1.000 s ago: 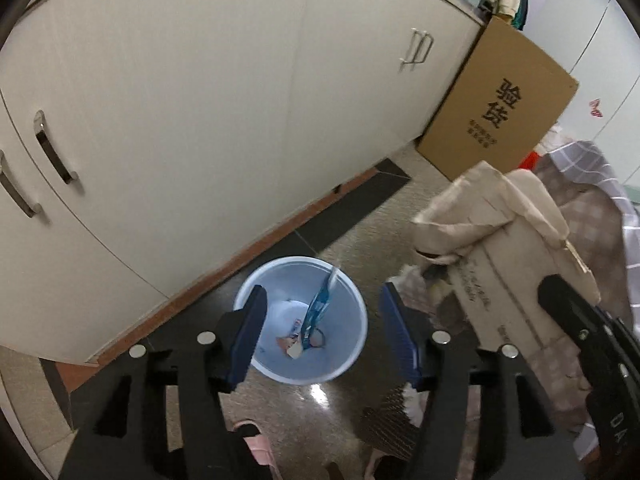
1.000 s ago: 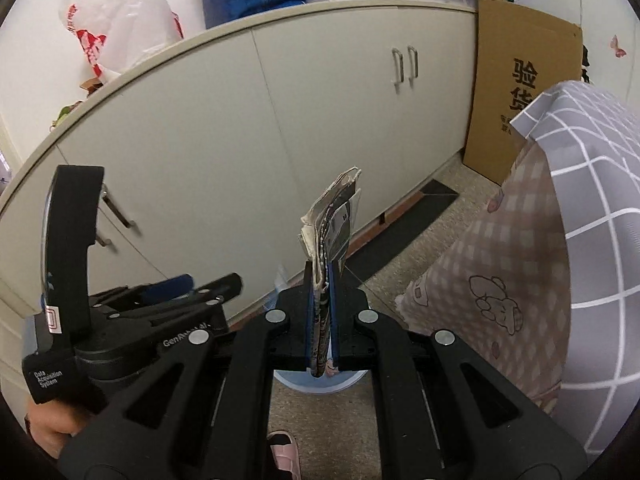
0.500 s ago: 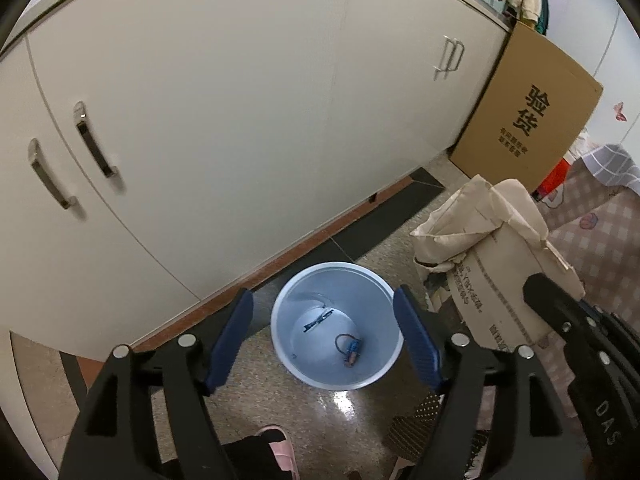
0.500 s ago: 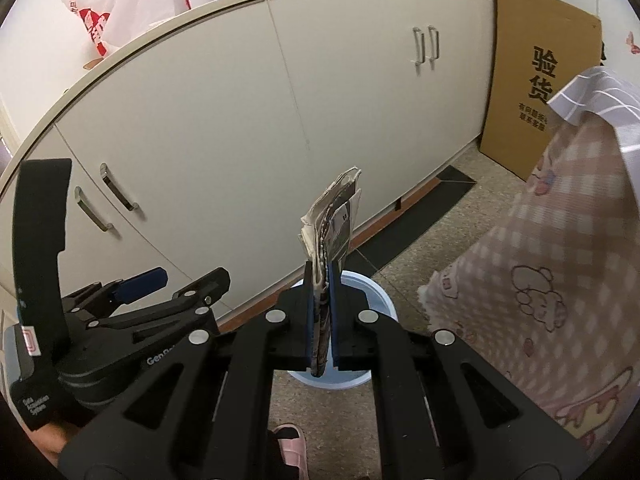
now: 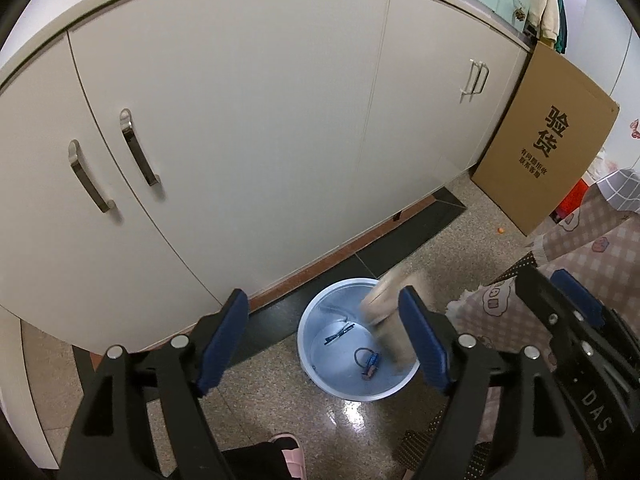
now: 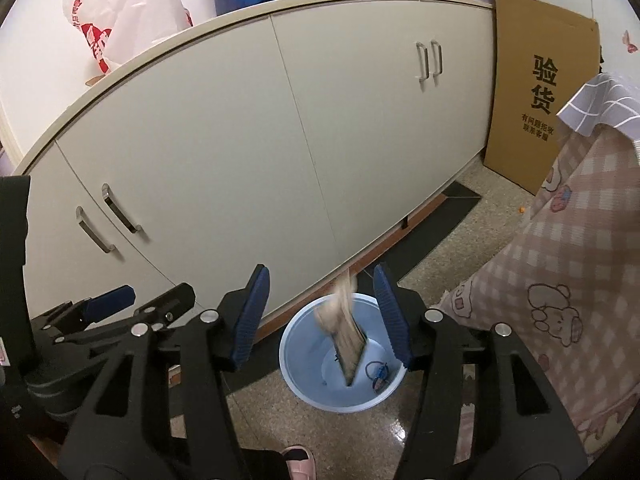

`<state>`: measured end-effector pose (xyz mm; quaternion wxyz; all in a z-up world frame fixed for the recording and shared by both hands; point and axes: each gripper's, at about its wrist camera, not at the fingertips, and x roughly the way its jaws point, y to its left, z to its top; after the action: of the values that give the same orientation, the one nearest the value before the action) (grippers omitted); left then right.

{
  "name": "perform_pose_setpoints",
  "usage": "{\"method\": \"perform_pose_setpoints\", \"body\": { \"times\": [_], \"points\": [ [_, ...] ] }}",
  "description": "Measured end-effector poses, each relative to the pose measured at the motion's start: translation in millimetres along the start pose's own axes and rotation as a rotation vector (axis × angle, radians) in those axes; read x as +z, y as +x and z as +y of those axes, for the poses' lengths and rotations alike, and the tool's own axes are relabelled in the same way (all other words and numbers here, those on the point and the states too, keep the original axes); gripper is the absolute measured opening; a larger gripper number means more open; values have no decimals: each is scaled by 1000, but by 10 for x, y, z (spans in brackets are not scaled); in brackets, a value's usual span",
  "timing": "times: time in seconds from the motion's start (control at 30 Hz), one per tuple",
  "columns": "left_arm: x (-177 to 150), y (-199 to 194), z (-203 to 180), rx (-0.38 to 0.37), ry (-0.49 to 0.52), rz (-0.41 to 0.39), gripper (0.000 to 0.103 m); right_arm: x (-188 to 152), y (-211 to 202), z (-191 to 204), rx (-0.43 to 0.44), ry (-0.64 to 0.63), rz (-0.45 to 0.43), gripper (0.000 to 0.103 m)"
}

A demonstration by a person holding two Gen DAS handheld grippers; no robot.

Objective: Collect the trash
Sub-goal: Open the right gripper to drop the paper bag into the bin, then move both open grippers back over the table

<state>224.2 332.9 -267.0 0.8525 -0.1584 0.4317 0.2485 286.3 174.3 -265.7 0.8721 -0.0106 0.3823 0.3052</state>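
Far left: white cabinet [image 5: 240, 152], double doors with metal handles [image 5: 136, 148]. My left gripper [image 5: 322, 344] hangs over the floor, jaws opening, wide apart, nothing between them. Seen from the right wrist, it sits at lower left [image 6: 120, 304].

Center: light blue bin [image 5: 320, 356] on speckled floor, just beside the cabinet's base. Inside it, small scraps: a blue wrapper [image 5: 370, 362] and a thin dark strip [image 5: 338, 332]. Brown paper bag [image 6: 346, 336], motion-blurred, its lower end inside the bin, upper end above the rim, tilted.

My right gripper [image 6: 320, 320] above the bin, jaws opening, blue pads clear of the bag; bag between them in view but not touched.

Bottom edge: pink slipper [image 6: 298, 458].

Right: checked pink cloth with bear print [image 6: 560, 288]. Behind it, a flat cardboard sheet [image 6: 540, 80] with printed characters leans by the cabinet's end.
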Motion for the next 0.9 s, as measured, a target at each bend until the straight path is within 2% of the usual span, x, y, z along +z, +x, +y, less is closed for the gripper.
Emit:
{"method": "perform_pose_setpoints", "body": {
  "times": [0.2,0.5,0.73,0.9],
  "points": [
    [45,-335,-66,-51,-14,-49,76,61,-386,52,-31,-30,-63,54],
    [33,-1110,-482,-150,46,-167,79,157,-1347,-154,-77,-2,-192,59],
    [-149,-1687,-1208,-284,179,-224,81,-11,-2251,-722,-202,85,-294,65],
    [-391,-1960,-1953,-417,310,-212,82,-244,-2801,-1276,-303,183,-337,66]
  ]
}}
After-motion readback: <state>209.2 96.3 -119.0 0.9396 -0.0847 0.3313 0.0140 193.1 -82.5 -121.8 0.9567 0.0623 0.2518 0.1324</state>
